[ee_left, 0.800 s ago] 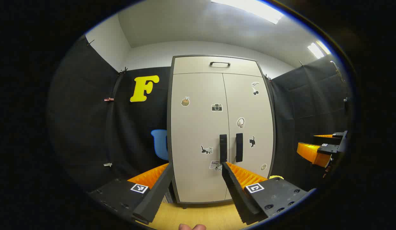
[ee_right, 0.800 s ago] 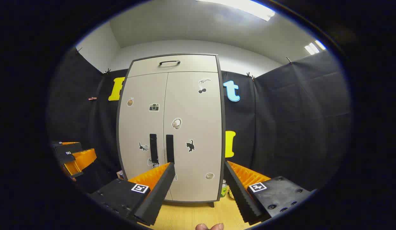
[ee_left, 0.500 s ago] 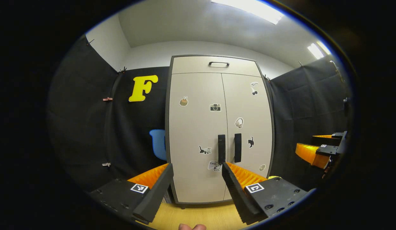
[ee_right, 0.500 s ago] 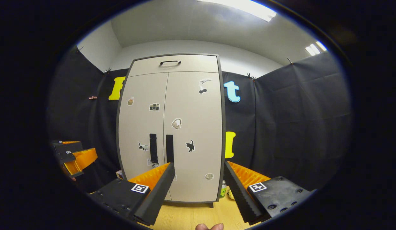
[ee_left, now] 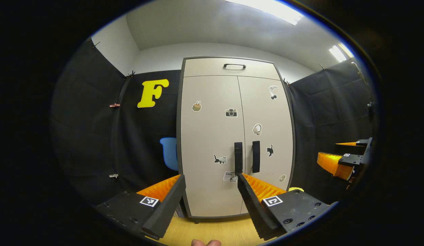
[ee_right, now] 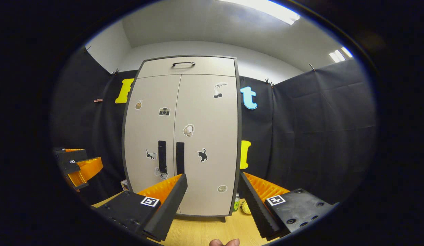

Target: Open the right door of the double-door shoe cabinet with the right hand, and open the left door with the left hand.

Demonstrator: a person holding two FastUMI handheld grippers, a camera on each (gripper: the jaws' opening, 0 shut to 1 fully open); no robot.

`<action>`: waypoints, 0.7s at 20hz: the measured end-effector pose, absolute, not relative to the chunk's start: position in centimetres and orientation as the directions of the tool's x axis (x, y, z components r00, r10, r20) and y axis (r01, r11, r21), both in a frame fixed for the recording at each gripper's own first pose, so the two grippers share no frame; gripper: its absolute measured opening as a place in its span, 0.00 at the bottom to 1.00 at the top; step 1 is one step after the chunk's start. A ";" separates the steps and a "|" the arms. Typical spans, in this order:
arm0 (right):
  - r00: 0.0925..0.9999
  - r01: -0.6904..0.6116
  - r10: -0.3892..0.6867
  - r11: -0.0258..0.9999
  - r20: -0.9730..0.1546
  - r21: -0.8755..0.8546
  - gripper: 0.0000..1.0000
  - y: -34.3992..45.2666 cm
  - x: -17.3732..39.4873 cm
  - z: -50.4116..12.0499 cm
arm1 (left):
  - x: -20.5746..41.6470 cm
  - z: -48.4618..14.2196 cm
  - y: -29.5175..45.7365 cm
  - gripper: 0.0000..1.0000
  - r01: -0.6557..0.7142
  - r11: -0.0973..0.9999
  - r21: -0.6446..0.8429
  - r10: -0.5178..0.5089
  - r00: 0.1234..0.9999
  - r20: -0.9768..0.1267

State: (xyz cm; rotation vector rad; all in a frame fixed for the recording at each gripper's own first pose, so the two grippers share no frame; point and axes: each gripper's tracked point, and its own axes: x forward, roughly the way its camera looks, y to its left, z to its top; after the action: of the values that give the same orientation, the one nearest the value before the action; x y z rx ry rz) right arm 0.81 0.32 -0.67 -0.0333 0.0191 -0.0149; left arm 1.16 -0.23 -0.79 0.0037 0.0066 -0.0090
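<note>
In the left gripper view, I see the shoe cabinet point(ee_left: 232, 136) standing upright ahead of me on the wooden floor point(ee_left: 215, 232), with both doors closed. The left door point(ee_left: 208, 143) and the right door point(ee_left: 268, 136) meet at the middle seam, and the two dark vertical handles stand just beside this seam: the left handle point(ee_left: 238, 158) and the right handle point(ee_left: 256, 156). My left gripper point(ee_left: 212, 201) has its fingers spread wide and they hold nothing; they touch nothing either, because the cabinet is apart from the tips. The right gripper point(ee_left: 345, 160) shows farther off at the right edge, also away from the cabinet.

I judge the task is at its very beginning: this is the approach step, and no door is opened yet.

In the right gripper view, the cabinet stands a little to the left of center. The right handle point(ee_right: 180, 158) is just above the tip of my left-hand finger. The right gripper point(ee_right: 213, 201) is wide open and empty, touching nothing. The left gripper point(ee_right: 78, 167) shows at the left edge.

By the task, the right door comes first. The next move, I think, calls for bringing the right gripper forward and a bit to the left, so that the right handle enters between the fingers, then closing on it and pulling along the door's arc.
</note>
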 end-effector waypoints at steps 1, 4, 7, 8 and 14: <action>1.000 0.014 -0.014 0.999 -0.022 -0.030 0.97 0.5 0.8 -0.7 | 1.2 -0.8 -0.1 0.95 0.008 1.000 0.003 -0.008 1.000 -0.007; 1.000 0.002 -0.003 1.000 -0.024 -0.027 0.97 0.9 1.1 -0.8 | 1.3 -0.9 0.1 0.95 0.005 1.000 0.007 -0.005 1.000 -0.006; 0.999 -0.029 0.028 0.999 -0.032 -0.023 0.97 2.0 1.8 -0.7 | 1.3 -1.0 0.4 0.95 0.003 1.000 0.012 -0.003 1.000 -0.007; 0.999 -0.037 0.037 0.999 -0.031 -0.015 0.97 2.5 2.2 -0.5 | 1.4 -1.2 0.5 0.95 0.003 1.000 0.013 -0.003 1.000 -0.011; 0.998 -0.070 0.070 0.997 0.006 -0.027 0.97 5.4 6.5 0.4 | 1.1 -3.0 1.2 0.95 0.001 1.000 0.031 0.000 0.999 -0.048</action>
State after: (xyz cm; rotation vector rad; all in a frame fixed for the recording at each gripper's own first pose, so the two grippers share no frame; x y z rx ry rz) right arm 6.50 5.38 0.37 -0.0268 -0.0065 0.0698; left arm 1.09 1.18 -2.97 0.0306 0.0484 -0.0006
